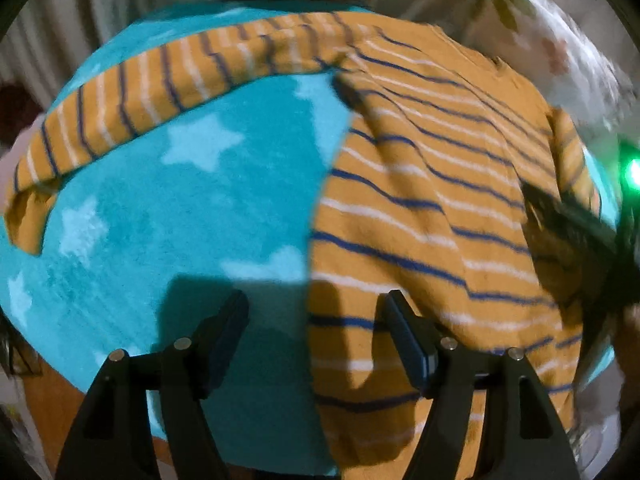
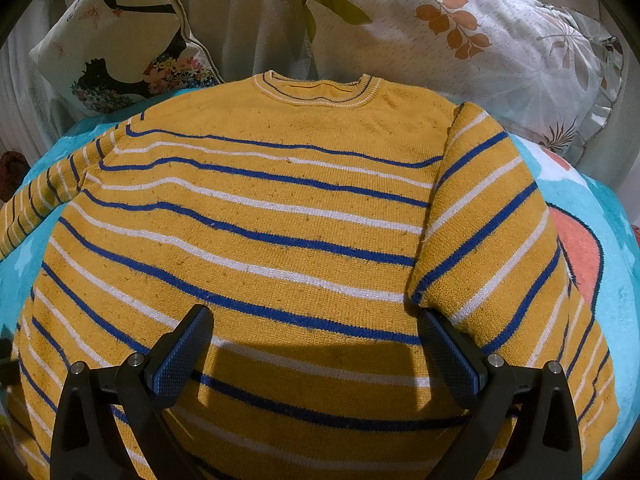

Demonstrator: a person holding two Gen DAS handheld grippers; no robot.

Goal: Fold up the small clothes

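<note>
A yellow sweater (image 2: pixel 280 216) with blue and white stripes lies flat on a turquoise blanket (image 2: pixel 624 304), collar at the far end. Its right sleeve (image 2: pixel 492 232) is folded over the body. Its left sleeve (image 1: pixel 132 104) stretches out to the left across the blanket (image 1: pixel 160 216). My right gripper (image 2: pixel 316 336) is open and empty above the sweater's lower body. My left gripper (image 1: pixel 316 320) is open and empty above the sweater's left side edge (image 1: pixel 420 208). The right gripper shows blurred at the right edge of the left wrist view (image 1: pixel 580 240).
Two patterned pillows (image 2: pixel 120 40) (image 2: pixel 480 40) lean behind the sweater's collar. The blanket has pale stars and a coral shape (image 2: pixel 580 252) at the right. A brown surface (image 1: pixel 48 408) shows beyond the blanket's near left edge.
</note>
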